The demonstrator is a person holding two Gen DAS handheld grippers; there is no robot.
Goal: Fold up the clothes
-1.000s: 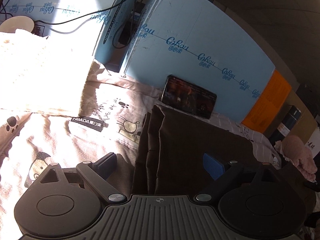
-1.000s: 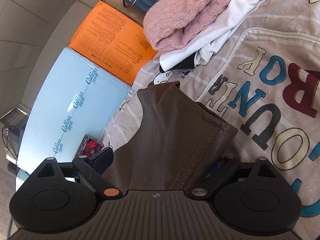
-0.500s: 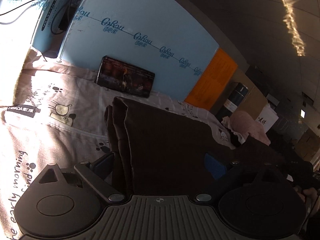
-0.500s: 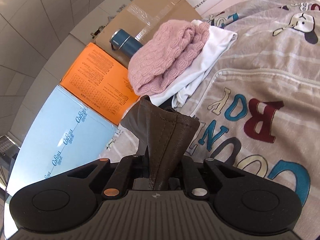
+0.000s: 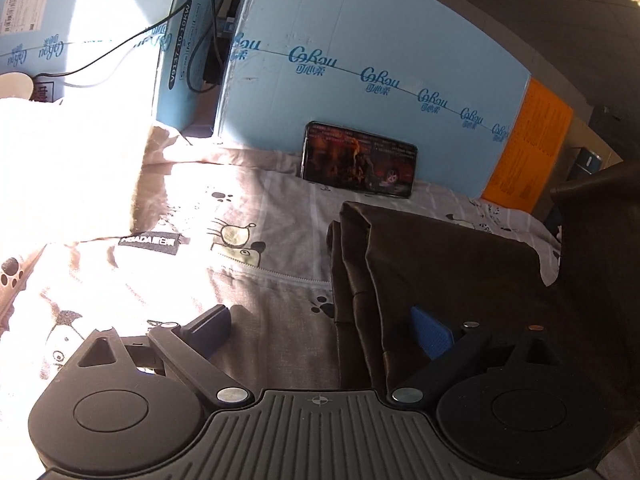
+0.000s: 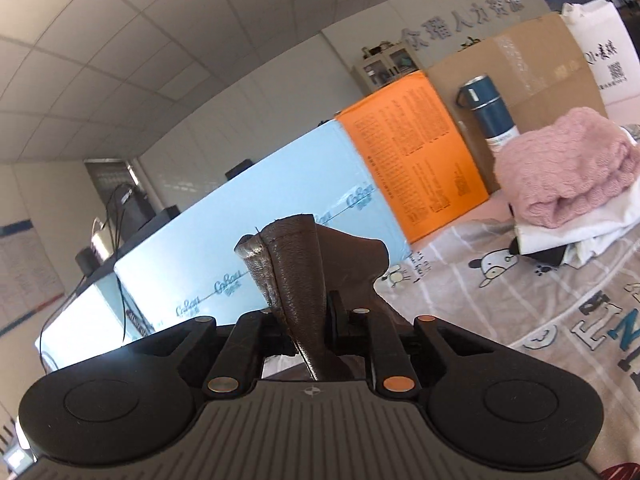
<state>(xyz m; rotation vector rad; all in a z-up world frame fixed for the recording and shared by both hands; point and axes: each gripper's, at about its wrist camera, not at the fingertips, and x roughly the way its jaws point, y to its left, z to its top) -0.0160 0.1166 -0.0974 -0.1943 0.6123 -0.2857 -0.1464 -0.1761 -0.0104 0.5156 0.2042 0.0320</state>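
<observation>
Right gripper (image 6: 308, 320) pinches the soft, limp brown leather-look garment (image 6: 296, 276) by its stitched edge, likely slippery.

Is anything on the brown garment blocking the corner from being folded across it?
Nothing visible is. The right hand-held gripper is shut on a corner of the brown garment, whose flat top is bare; the phone stands beyond it against the blue box.

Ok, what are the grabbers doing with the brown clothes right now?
Right gripper shut on brown garment, corner lifted. Left gripper open over its folded edge. Phone behind, nothing blocking.
</observation>
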